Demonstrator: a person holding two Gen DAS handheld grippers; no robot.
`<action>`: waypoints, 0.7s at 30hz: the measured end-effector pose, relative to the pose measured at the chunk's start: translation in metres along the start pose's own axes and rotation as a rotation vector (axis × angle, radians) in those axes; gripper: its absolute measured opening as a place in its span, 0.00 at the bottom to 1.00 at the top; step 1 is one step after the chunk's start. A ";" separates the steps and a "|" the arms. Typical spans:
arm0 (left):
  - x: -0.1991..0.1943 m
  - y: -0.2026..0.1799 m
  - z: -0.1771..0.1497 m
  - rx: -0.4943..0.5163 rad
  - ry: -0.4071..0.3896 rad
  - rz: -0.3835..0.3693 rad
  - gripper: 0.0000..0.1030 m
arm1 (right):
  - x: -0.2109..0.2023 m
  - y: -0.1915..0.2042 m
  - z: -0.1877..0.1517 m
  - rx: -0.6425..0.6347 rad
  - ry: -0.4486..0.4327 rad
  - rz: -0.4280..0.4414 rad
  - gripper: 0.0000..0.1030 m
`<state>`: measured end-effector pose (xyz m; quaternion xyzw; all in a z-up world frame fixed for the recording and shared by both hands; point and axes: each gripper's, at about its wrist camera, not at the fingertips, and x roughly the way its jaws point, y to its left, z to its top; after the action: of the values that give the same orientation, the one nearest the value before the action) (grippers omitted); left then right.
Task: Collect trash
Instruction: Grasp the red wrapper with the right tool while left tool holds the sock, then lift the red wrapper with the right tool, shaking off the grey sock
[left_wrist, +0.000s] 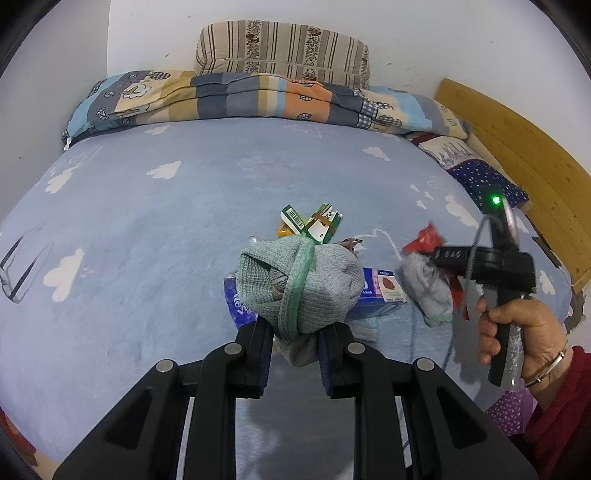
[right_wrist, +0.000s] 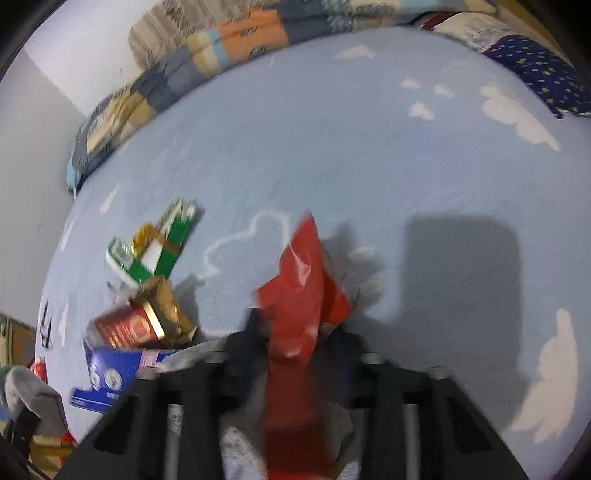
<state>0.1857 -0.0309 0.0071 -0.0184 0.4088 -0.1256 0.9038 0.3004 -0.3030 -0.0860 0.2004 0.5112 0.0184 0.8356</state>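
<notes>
My left gripper (left_wrist: 297, 354) is shut on a grey sock with a green cuff (left_wrist: 299, 284) and holds it up above the bed. Behind it lie green-and-white cartons (left_wrist: 314, 225) (right_wrist: 159, 251) and a blue box (left_wrist: 380, 291) (right_wrist: 110, 373), with a red-and-gold box (right_wrist: 129, 326) beside them. My right gripper (left_wrist: 424, 254) (right_wrist: 295, 343) is at the right, held by a hand (left_wrist: 517, 328). Its jaws are closed on a red plastic wrapper (right_wrist: 299, 295) (left_wrist: 424, 240). A second grey sock (left_wrist: 428, 288) hangs under it. The right wrist view is blurred.
The bed sheet (left_wrist: 147, 229) is light blue with white clouds. A folded patchwork quilt (left_wrist: 258, 96) and a striped pillow (left_wrist: 284, 48) lie along the far wall. A wooden headboard (left_wrist: 524, 155) and a navy dotted pillow (left_wrist: 484, 181) are at the right.
</notes>
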 end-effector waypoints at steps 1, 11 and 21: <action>0.000 0.000 -0.001 0.002 -0.001 0.000 0.20 | -0.006 -0.003 0.001 0.010 -0.026 -0.003 0.27; -0.001 -0.002 -0.002 0.007 -0.007 -0.005 0.20 | -0.064 -0.011 -0.007 -0.004 -0.206 0.041 0.27; 0.001 -0.002 -0.001 0.016 -0.004 -0.014 0.20 | -0.092 -0.008 -0.008 -0.025 -0.332 0.161 0.32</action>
<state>0.1846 -0.0327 0.0061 -0.0142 0.4057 -0.1353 0.9038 0.2477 -0.3298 -0.0139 0.2306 0.3484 0.0582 0.9067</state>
